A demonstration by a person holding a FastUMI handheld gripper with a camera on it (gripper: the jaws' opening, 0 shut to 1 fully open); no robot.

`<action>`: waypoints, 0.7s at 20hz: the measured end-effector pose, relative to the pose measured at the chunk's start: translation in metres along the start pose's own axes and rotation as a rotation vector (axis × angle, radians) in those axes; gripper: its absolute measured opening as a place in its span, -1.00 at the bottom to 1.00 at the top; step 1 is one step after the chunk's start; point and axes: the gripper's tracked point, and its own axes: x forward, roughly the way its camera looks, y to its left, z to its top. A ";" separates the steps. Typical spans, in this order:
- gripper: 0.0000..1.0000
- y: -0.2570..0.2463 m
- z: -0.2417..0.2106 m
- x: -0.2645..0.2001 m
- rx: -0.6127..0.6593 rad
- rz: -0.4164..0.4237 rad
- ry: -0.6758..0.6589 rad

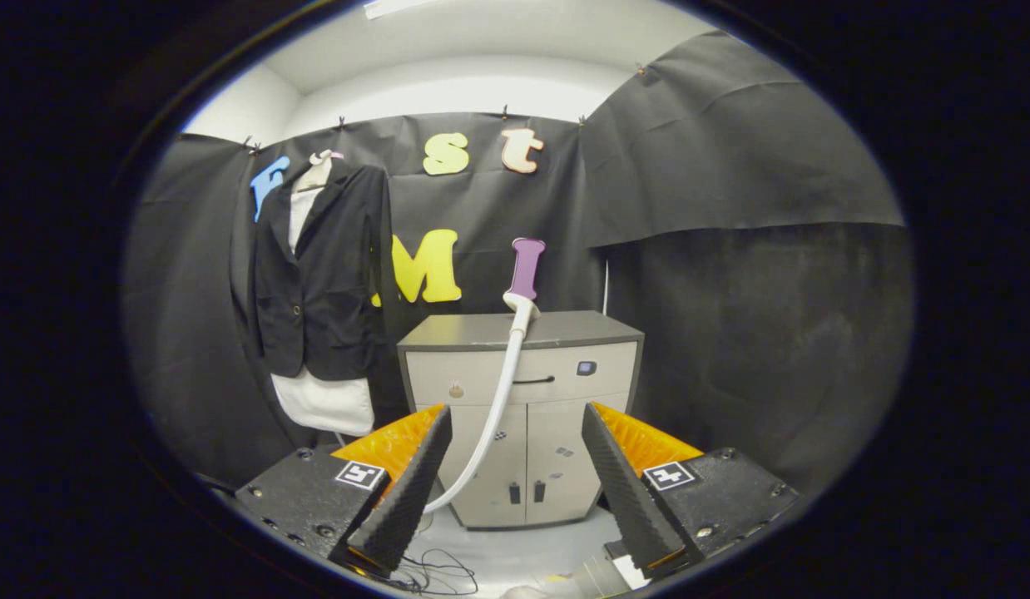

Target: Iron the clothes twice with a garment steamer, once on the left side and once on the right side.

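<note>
From the camera on my claw (515, 474), I see its two fingers standing wide apart, with nothing between them. So my claw is open and holds nothing.

Beyond the fingers, straight ahead, stands a grey cabinet (523, 416) with a drawer and two doors. The steamer head (523, 304) is at the top of this cabinet, its purple part pointing up. I cannot tell if it sits in a holder or only leans there. Its white hose (494, 416) comes down in front of the cabinet doors and bends toward my left finger, then goes under it.

The black jacket (319, 274) hangs on the wall beyond and to the left of my left finger, well apart from the steamer. Under it there is a white shirt (324, 403), whose lower edge shows below the jacket.

I judge that the step in hand is to take the steamer, because ironing is not yet begun. To do it well, I should go forward and a little up, so that the handle part just under the head comes between my fingers. I should close on the stiff handle, not on the soft hose, which would bend and let the head swing. The hose can pull when I carry the head left to the jacket, so I should leave it some slack. Loose cables (436, 574) lie on the floor below my fingers.
</note>
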 end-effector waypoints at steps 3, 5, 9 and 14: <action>0.96 -0.011 0.017 0.025 -0.009 -0.010 -0.003; 0.96 -0.017 0.028 0.046 -0.017 -0.007 0.001; 0.96 -0.026 0.053 0.100 0.031 0.020 0.010; 0.96 -0.037 0.083 0.178 -0.003 0.046 0.024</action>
